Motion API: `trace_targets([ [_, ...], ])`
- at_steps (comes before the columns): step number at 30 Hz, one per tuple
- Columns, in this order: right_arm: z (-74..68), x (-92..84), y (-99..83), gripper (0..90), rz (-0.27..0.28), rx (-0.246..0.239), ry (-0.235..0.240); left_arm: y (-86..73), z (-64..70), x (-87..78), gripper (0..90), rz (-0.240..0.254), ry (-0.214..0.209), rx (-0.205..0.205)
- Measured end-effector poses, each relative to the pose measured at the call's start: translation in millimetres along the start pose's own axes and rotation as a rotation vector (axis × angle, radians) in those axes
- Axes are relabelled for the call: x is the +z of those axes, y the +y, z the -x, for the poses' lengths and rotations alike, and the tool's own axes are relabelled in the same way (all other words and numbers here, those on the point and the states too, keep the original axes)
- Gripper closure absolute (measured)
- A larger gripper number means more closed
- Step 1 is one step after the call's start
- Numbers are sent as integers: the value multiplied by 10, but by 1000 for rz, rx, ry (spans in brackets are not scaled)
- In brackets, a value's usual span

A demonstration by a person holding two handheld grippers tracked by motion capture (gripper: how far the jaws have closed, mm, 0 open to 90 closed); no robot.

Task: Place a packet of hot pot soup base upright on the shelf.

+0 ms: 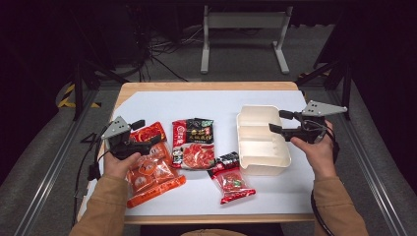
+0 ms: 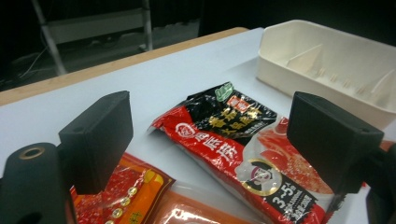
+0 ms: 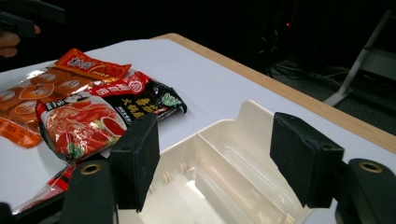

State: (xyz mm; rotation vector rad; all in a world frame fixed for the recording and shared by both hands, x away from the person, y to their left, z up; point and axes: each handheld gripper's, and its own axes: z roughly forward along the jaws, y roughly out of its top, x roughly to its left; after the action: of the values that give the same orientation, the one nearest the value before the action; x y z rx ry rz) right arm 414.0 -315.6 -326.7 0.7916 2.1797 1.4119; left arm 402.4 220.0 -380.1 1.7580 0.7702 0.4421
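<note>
The high view looks forward and down over the whole table. Both gripper views sit low and close, apparently facing each other, sharing the red-black packet at 12 o'clock.

Wooden table, white sheet, three packets, tray

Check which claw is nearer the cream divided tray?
Right. The right claw hangs open over the cream tray's far right edge; the left claw hovers open over the orange packet across the table.
</note>
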Motion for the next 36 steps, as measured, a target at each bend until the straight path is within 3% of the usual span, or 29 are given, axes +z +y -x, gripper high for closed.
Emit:
trace_targets([
  [15, -8, 4, -4, 291, 59, -14, 10, 65, 5, 140, 155, -27, 22, -15],
  [19, 16, -3, -15, 288, 60, -8, 5, 115, 9, 200, 156, -31, 16, -24],
  [24, 39, -19, -18, 287, 64, 1, 0, 182, -37, 309, 149, -84, 21, -42],
  [32, 50, -33, -29, 283, 64, 6, -3, 267, -92, 434, 134, -83, 44, -51],
  [36, 55, -42, -39, 276, 66, 8, -7, 317, -106, 512, 181, -94, 70, -23],
])
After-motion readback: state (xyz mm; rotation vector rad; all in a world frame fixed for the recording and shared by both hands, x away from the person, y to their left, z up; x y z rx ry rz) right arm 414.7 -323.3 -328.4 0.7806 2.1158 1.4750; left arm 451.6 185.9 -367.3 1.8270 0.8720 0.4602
